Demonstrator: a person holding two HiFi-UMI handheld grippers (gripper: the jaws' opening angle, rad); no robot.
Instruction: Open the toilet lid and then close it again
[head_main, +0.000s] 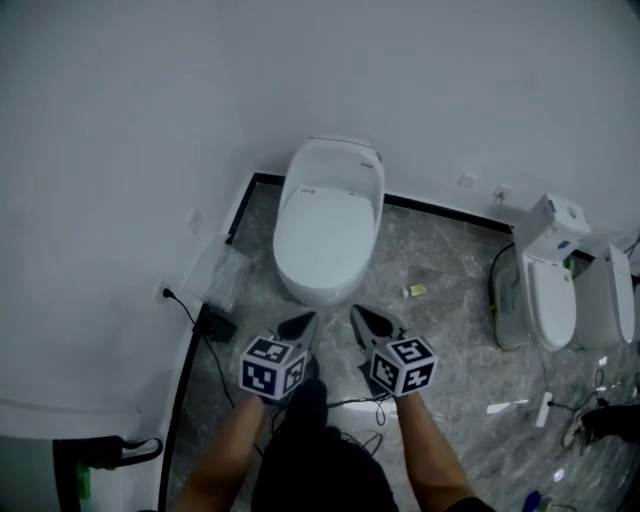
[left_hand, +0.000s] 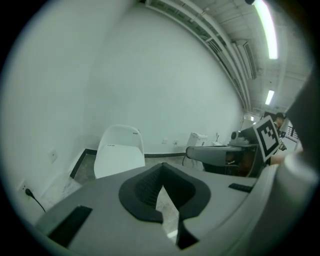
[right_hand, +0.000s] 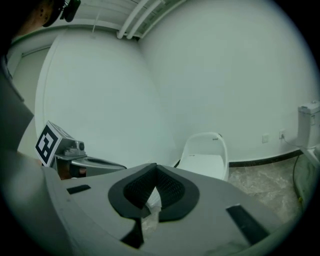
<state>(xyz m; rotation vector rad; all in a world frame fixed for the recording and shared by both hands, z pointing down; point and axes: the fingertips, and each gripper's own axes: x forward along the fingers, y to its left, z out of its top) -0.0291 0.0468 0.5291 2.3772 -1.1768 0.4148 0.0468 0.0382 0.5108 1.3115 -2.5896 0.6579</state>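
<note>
Item: toilet (head_main: 328, 225), white, one-piece, rounded. It stands on grey marbled floor (head_main: 440, 330) in the corner, its back against the white wall (head_main: 150, 120). The lid (head_main: 322, 235) is down, flat on the bowl, smooth and unmarked apart from a small dark label near the hinge. From the left gripper view the toilet (left_hand: 120, 152) sits left of centre. From the right gripper view the same toilet (right_hand: 205, 157) sits right of centre.

Two further white toilets, head view only: one (head_main: 550, 290) along the right wall, another (head_main: 615, 295) at the frame edge.

Forearms: left forearm (head_main: 225, 450) and right forearm (head_main: 430, 450) come up from the bottom edge, side by side, slightly converging.

Left gripper (head_main: 305, 320): points at the bowl's front, clear of it. Its jaws are pressed together at the tips with nothing between them.

Right gripper (head_main: 362, 315): just beside the left, same heading, also clear of the toilet. Its jaws are pressed together and hold nothing.

Left gripper view only: ceiling light strip (left_hand: 267, 30).

Right gripper view only: wall sockets (right_hand: 272, 136) above the dark skirting.

Head view only, small lots: clear plastic wrap (head_main: 225, 275) left of the bowl; black adapter (head_main: 217, 325) with cable; a small yellowish object (head_main: 415, 291) on the floor to the right of the bowl.
</note>
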